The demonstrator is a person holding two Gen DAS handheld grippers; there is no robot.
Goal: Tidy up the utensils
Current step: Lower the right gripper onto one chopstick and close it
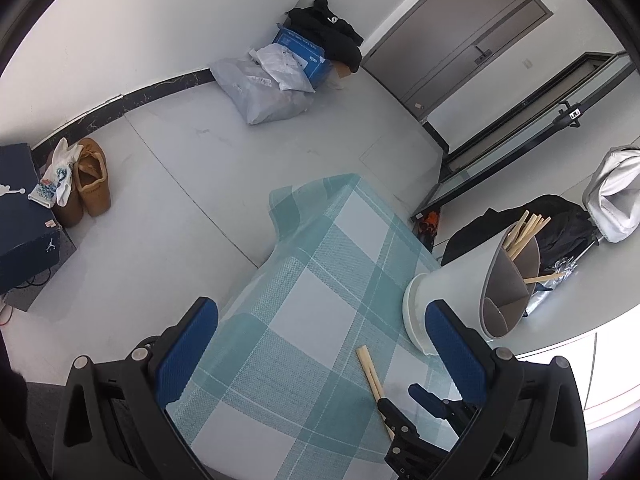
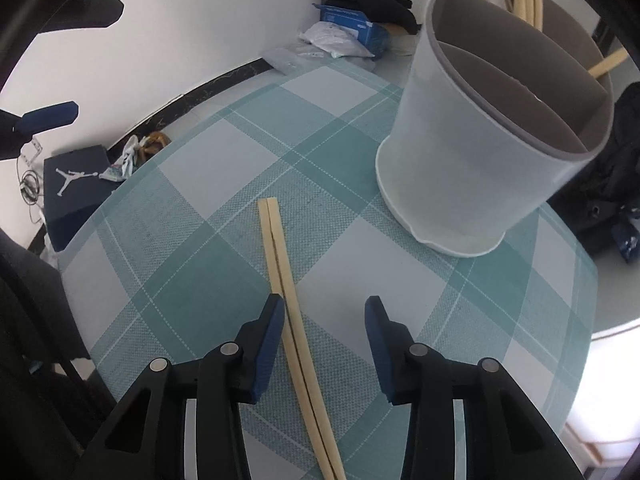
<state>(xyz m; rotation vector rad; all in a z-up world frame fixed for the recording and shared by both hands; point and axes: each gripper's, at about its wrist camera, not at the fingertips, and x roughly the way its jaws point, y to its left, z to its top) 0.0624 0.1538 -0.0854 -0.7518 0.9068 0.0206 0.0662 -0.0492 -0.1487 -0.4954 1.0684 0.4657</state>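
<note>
Left wrist view looks steeply down over the checked tablecloth (image 1: 304, 320) towards the far door (image 1: 452, 36). Right wrist view sits nearer the cloth, facing more steeply down. Both share the divided holder (image 1: 472, 284) and chopstick pair (image 2: 288, 300).

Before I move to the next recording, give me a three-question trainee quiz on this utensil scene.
1. True or false: the pair of chopsticks lies flat on the checked tablecloth.
2. Which gripper has the pair between its fingers: A left gripper, B right gripper?
3. Fill in: more chopsticks stand in the white ____.

Key: 1 true; 2 B; 3 utensil holder.
</note>
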